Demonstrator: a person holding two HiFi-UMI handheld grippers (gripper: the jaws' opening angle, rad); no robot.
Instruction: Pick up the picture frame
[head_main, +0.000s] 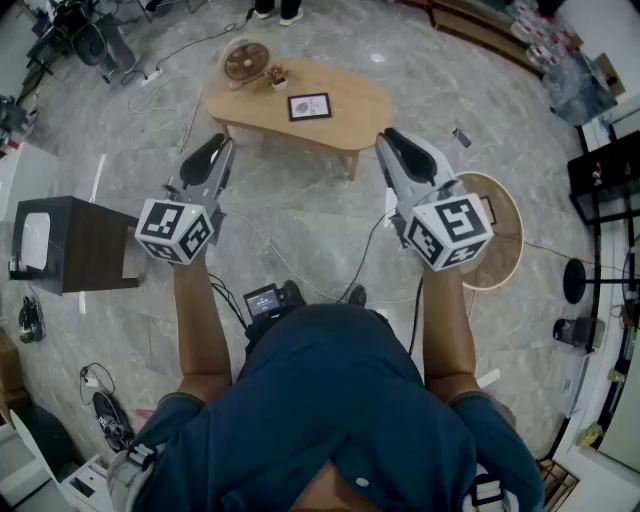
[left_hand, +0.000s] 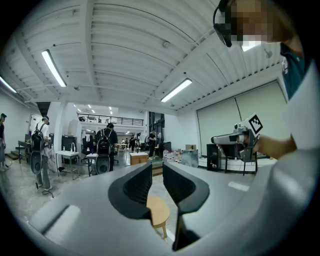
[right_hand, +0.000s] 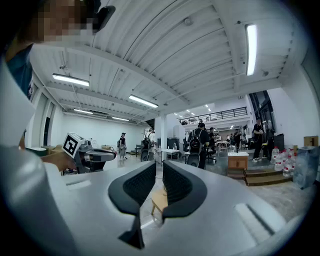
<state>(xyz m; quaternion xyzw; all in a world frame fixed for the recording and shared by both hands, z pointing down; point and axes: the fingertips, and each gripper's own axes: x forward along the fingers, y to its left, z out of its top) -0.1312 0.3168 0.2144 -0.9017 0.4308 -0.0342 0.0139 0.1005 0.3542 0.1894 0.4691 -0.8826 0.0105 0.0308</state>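
Observation:
The picture frame (head_main: 309, 106), dark-edged with a pale print, lies flat in the middle of a low wooden table (head_main: 350, 115) ahead of me in the head view. My left gripper (head_main: 216, 150) and right gripper (head_main: 392, 141) hover side by side over the floor, short of the table's near edge and well away from the frame. Both point forward at the room. Only a thin slit shows between each pair of jaws, with nothing held. The left gripper view (left_hand: 157, 167) and right gripper view (right_hand: 158, 166) each show a corner of the table (left_hand: 158, 210) below the jaws; the frame is hidden there.
A small round fan (head_main: 245, 61) and a little potted plant (head_main: 277, 75) stand at the table's far left. A black cabinet (head_main: 75, 243) sits on the floor at left, a round wooden stool top (head_main: 502, 240) at right. Cables trail over the floor. People stand far off.

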